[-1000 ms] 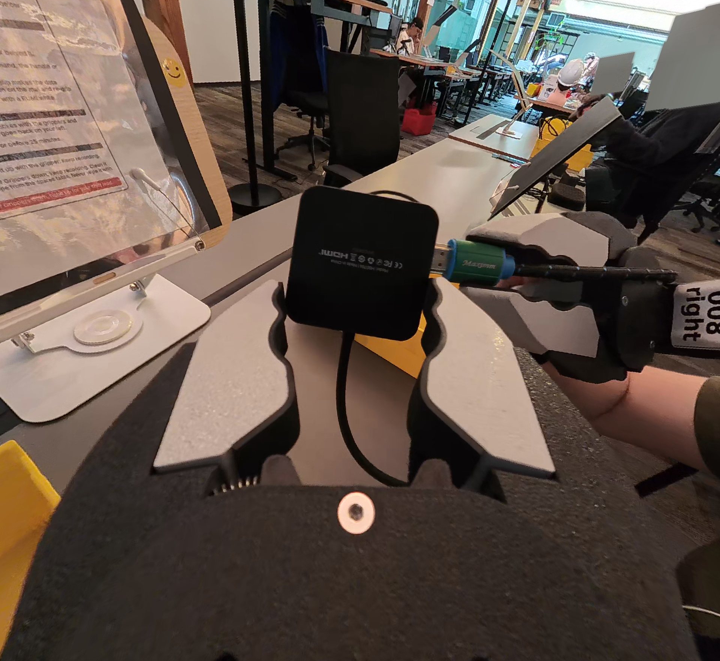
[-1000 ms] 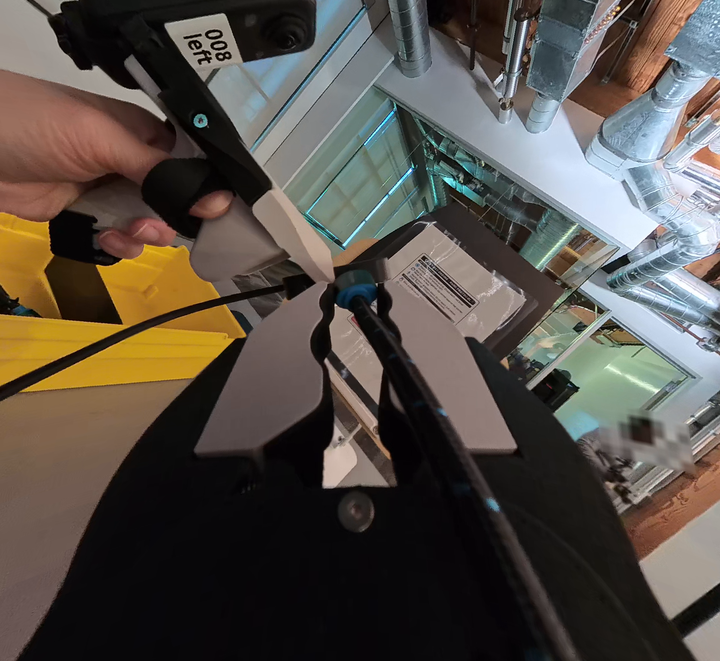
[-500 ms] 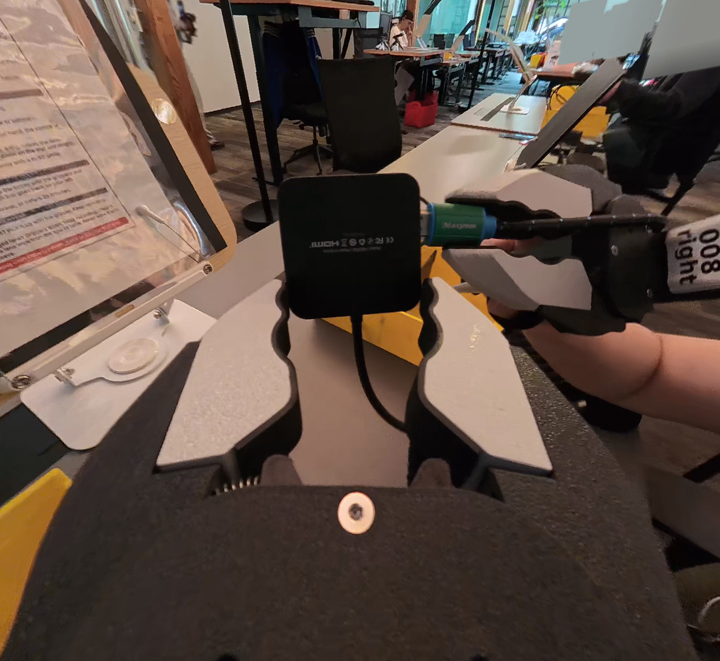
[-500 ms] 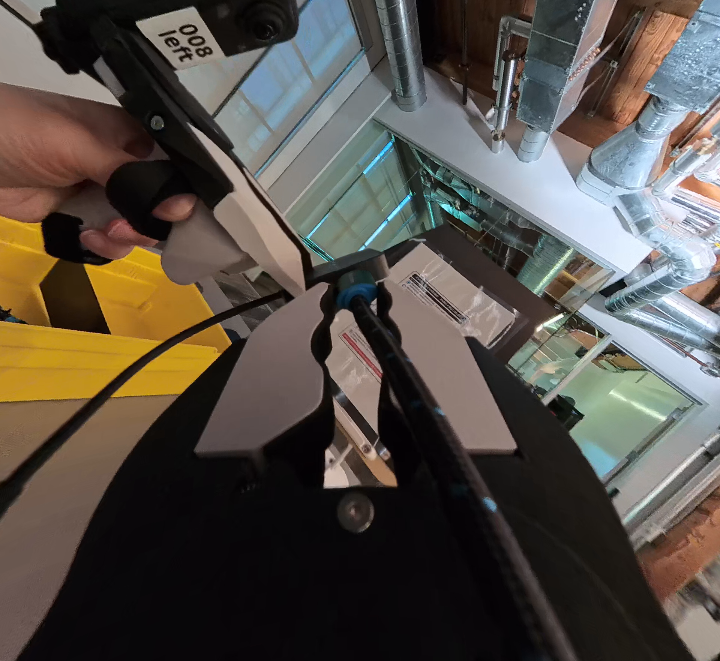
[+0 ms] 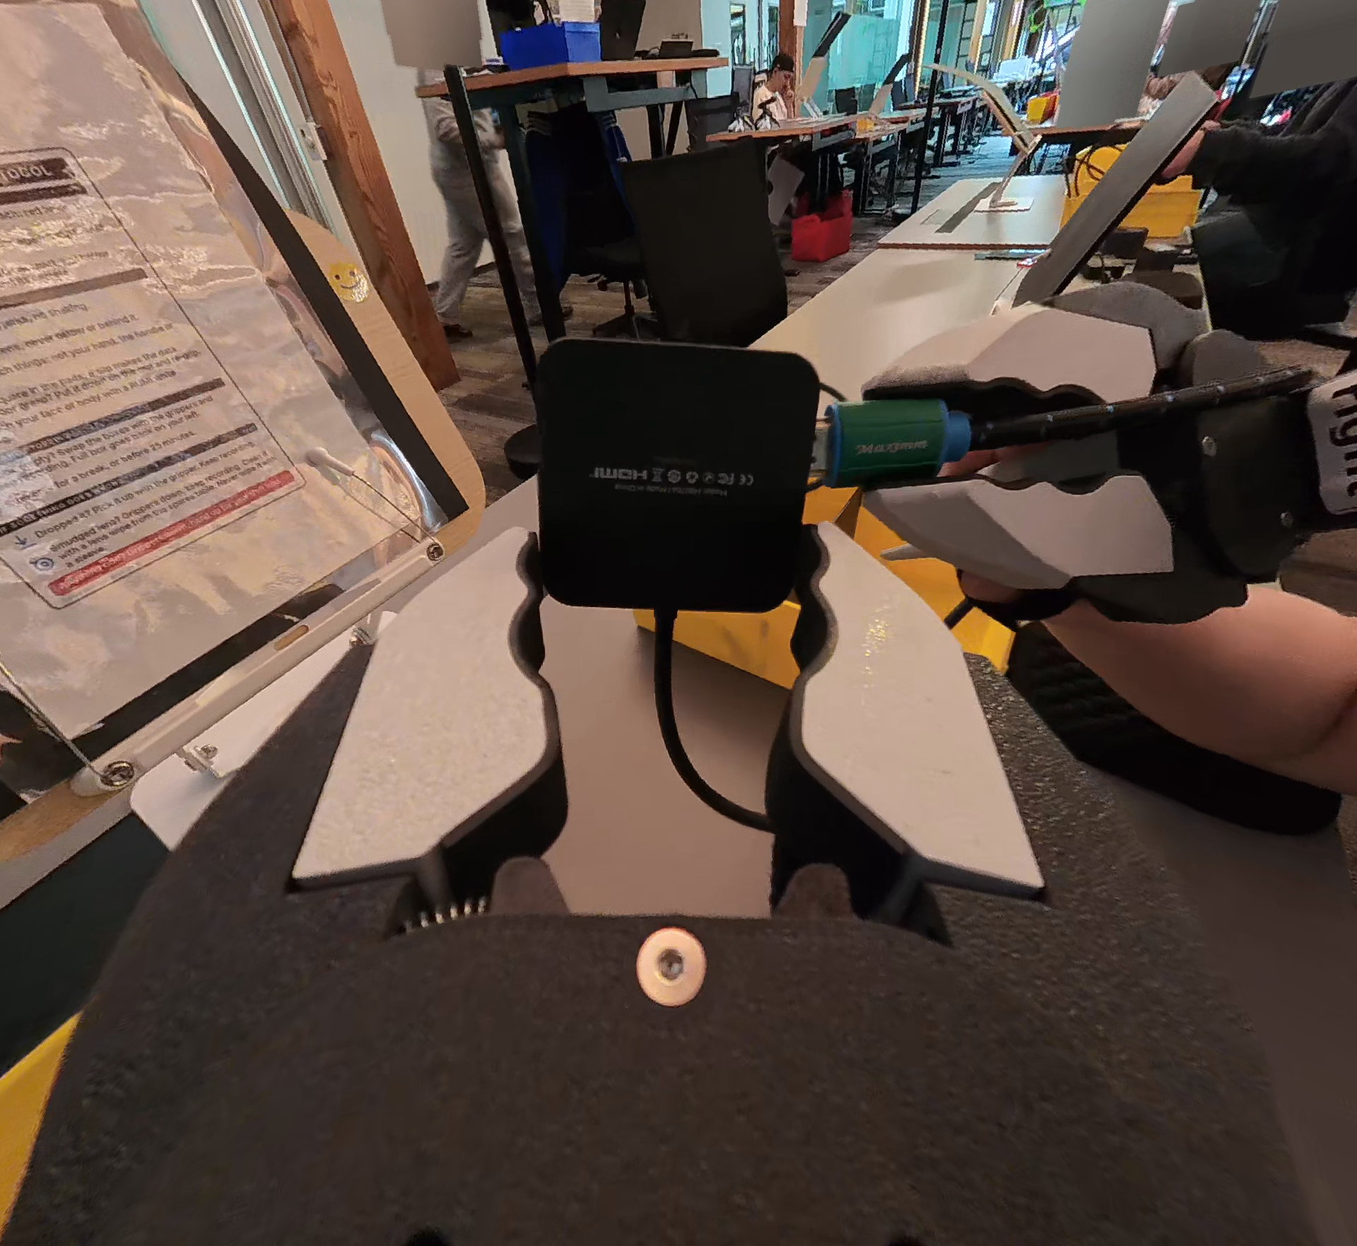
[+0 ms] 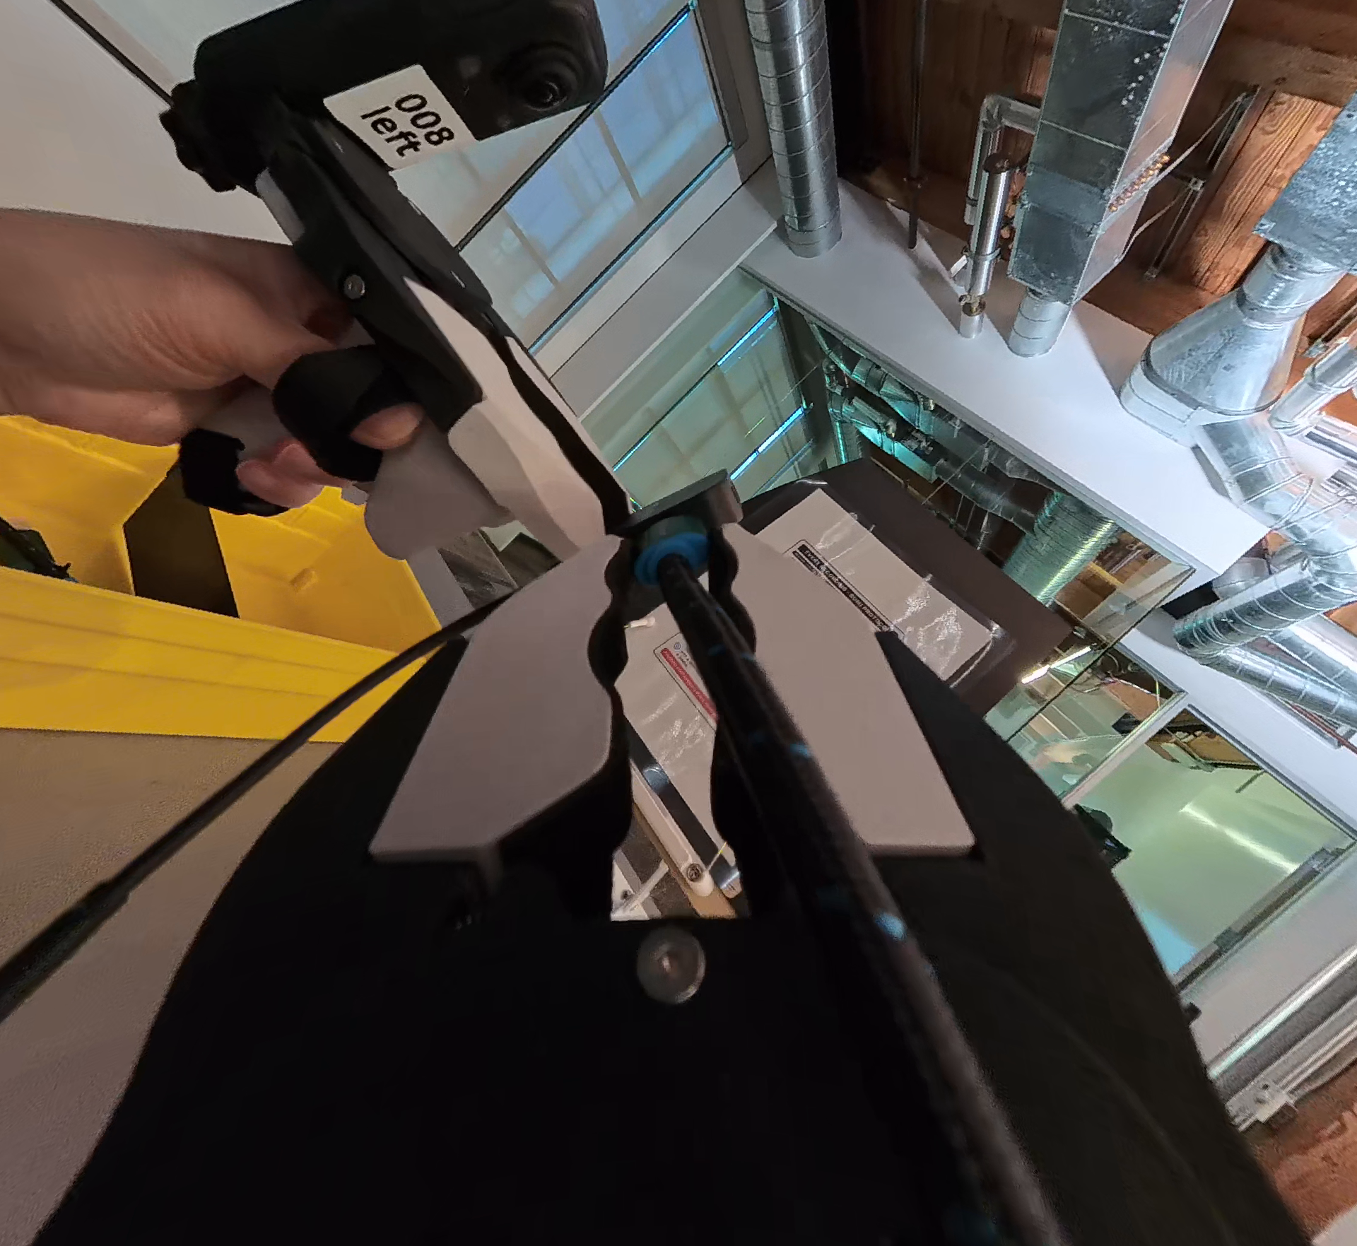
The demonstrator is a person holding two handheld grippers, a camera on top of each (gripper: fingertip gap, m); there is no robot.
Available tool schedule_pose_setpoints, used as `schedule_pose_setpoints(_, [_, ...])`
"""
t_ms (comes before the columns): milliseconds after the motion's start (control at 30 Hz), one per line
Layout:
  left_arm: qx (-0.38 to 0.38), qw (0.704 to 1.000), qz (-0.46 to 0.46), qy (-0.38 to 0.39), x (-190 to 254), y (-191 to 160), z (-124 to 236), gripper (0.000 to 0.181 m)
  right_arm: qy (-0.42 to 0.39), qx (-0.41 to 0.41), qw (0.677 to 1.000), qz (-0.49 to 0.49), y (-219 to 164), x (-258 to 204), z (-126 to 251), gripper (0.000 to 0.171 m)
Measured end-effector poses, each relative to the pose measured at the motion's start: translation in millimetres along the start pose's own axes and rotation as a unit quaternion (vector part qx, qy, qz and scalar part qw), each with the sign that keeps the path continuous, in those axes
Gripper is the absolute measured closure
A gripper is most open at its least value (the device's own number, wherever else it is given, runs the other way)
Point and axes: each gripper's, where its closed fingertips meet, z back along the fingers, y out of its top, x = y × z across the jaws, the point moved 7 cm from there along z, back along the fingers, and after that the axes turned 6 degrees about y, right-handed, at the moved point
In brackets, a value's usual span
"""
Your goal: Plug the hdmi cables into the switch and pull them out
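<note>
My left gripper (image 5: 672, 557) is shut on a flat black square HDMI switch (image 5: 672, 469) and holds it up above the table, its own black cord (image 5: 683, 733) hanging down between the fingers. My right gripper (image 5: 874, 454) comes in from the right, shut on a green and blue HDMI plug (image 5: 892, 443) with a black braided cable (image 5: 1131, 407). The plug's metal tip meets the switch's right edge. In the right wrist view my right gripper (image 6: 664, 550) clamps the blue plug end (image 6: 653, 553), with the switch (image 6: 683, 506) edge-on just beyond and the left gripper (image 6: 470, 403) at upper left.
A clear stand holding a printed sheet (image 5: 147, 418) stands at the left on a white base. A yellow bin (image 5: 742, 645) sits behind the switch, also in the right wrist view (image 6: 183, 631). The grey table (image 5: 881, 322) runs back toward chairs, desks and people.
Both grippers have tilted and lifted a little together. The plug stays at the switch's right edge, with slightly less metal showing than a second ago.
</note>
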Motion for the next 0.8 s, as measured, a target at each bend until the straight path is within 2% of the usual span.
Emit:
schedule_pose_setpoints(267, [0.004,0.998,-0.053,0.032,5.5,2.8,0.9,0.116,-0.003,0.007,1.0,0.017,2.4,-1.5,1.2,0.152])
schedule_pose_setpoints(600, [-0.028,0.993,-0.087,0.071,9.1,4.6,4.5,0.115,0.01,-0.009,0.999,0.037,2.1,-3.5,0.0,0.151])
schedule_pose_setpoints(800, [-0.086,0.99,-0.064,0.091,8.8,0.0,3.2,0.115,0.036,-0.052,0.995,0.082,-2.8,-4.9,-1.8,0.15])
